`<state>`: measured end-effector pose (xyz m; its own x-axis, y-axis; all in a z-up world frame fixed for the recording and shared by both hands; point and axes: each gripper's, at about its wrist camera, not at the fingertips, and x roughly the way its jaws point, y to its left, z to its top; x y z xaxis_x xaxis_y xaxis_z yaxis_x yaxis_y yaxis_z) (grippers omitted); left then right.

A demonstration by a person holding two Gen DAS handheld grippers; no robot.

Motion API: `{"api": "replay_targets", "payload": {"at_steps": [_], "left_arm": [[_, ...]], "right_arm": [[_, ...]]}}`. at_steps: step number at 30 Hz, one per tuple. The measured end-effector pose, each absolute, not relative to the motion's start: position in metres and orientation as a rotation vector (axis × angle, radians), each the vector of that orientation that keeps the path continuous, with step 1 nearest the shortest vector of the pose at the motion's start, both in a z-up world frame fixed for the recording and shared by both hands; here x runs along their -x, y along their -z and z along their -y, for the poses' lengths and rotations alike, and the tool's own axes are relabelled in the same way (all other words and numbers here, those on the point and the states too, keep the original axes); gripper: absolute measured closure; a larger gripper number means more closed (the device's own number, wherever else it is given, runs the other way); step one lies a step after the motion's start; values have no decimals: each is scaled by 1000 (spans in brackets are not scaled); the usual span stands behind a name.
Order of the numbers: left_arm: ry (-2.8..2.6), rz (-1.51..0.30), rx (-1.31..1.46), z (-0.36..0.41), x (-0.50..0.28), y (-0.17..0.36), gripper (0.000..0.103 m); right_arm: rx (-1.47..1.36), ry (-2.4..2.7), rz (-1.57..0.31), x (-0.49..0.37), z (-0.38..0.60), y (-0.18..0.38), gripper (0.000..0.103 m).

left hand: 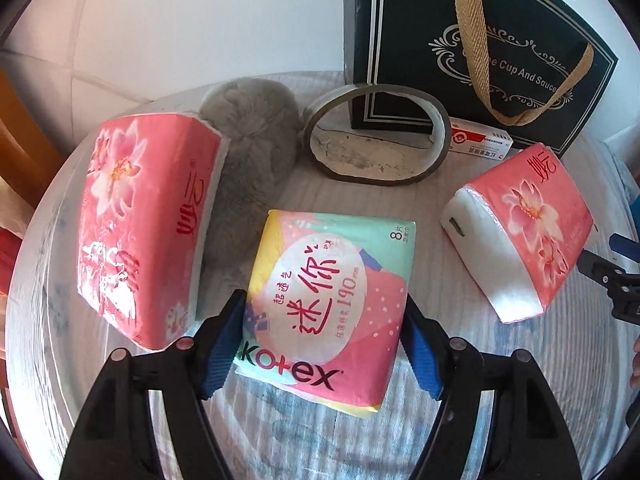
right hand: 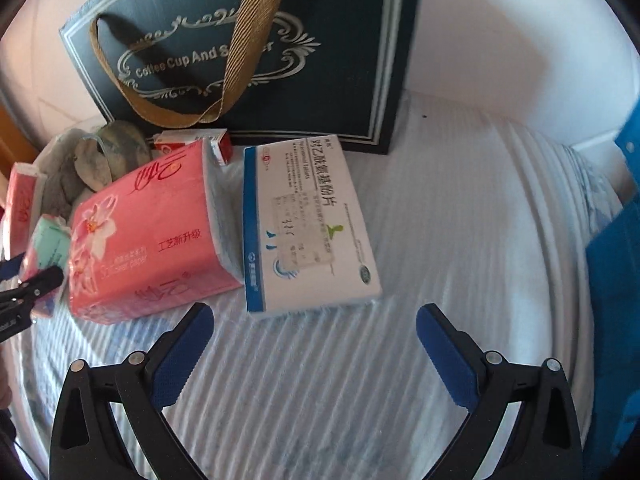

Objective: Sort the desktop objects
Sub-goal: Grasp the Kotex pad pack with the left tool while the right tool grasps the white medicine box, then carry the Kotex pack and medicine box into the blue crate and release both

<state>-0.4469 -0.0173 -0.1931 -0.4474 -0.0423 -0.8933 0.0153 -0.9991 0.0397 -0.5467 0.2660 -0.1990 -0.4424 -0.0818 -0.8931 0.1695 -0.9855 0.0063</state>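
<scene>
In the left wrist view my left gripper point(left hand: 325, 340) has its blue pads against both sides of a Kotex pad pack point(left hand: 328, 300) lying on the table. A large pink tissue pack point(left hand: 140, 220) lies to its left and a smaller pink tissue pack point(left hand: 524, 232) to its right. In the right wrist view my right gripper point(right hand: 314, 332) is open and empty above the cloth, just short of a white and blue medicine box point(right hand: 306, 224). The smaller pink tissue pack point(right hand: 148, 236) lies left of that box.
A dark gift bag point(left hand: 472, 48) stands at the back against the wall, also in the right wrist view point(right hand: 248, 52). A tape roll point(left hand: 376, 136), a grey furry item point(left hand: 252, 152) and a small red and white box point(left hand: 480, 142) lie near it. A blue object point(right hand: 616, 280) is at the right edge.
</scene>
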Motion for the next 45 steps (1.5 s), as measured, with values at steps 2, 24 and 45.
{"api": "replay_targets", "payload": {"at_steps": [2, 24, 45], "left_arm": [[2642, 28, -1637, 16, 451, 195, 31], [2725, 44, -1516, -1, 330, 126, 36], [3080, 111, -1090, -60, 122, -53, 36]], "right_arm": [[-1568, 2546, -151, 557, -263, 205, 0], [-1477, 2610, -220, 434, -243, 146, 31], [-824, 2915, -165, 173, -266, -71, 30]]}}
